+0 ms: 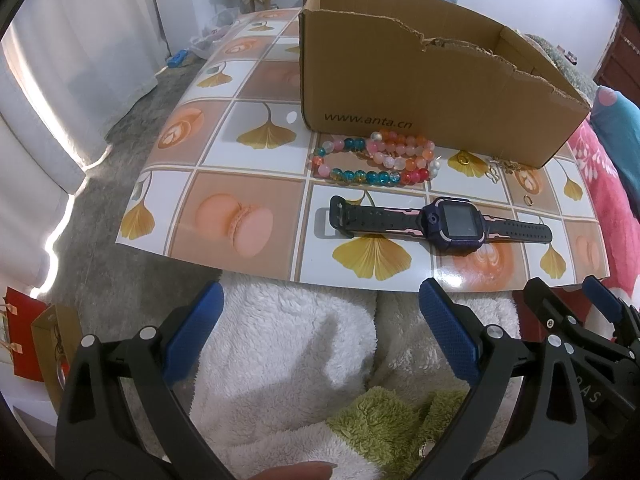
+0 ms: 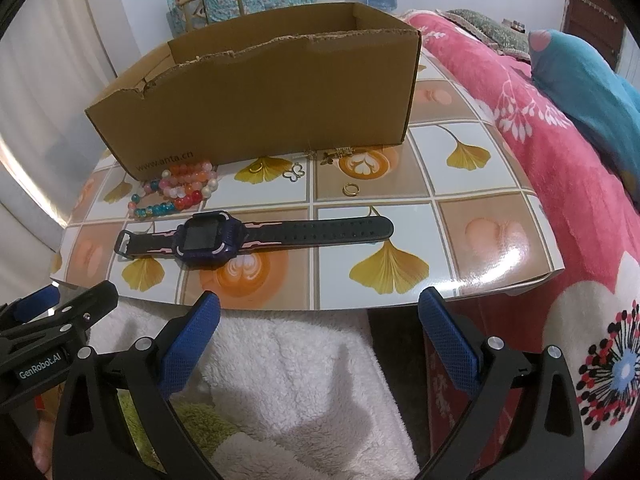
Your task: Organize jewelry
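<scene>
both claws gape empty at frame bottom: left gripper (image 1: 320, 332), right gripper (image 2: 318, 336). mid-frame lies the smartwatch (image 1: 444, 222), beyond it bead bracelets (image 1: 376, 158); the cardboard box (image 1: 420, 92) wall hides its inside, tiny charms (image 2: 294, 172) blurred.

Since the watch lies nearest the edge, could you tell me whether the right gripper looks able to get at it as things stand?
Probably yes. The right gripper is open and empty just short of the table edge, and the watch lies flat ahead, slightly to its left, with nothing between. The beaded bracelets and cardboard box sit behind it.
</scene>
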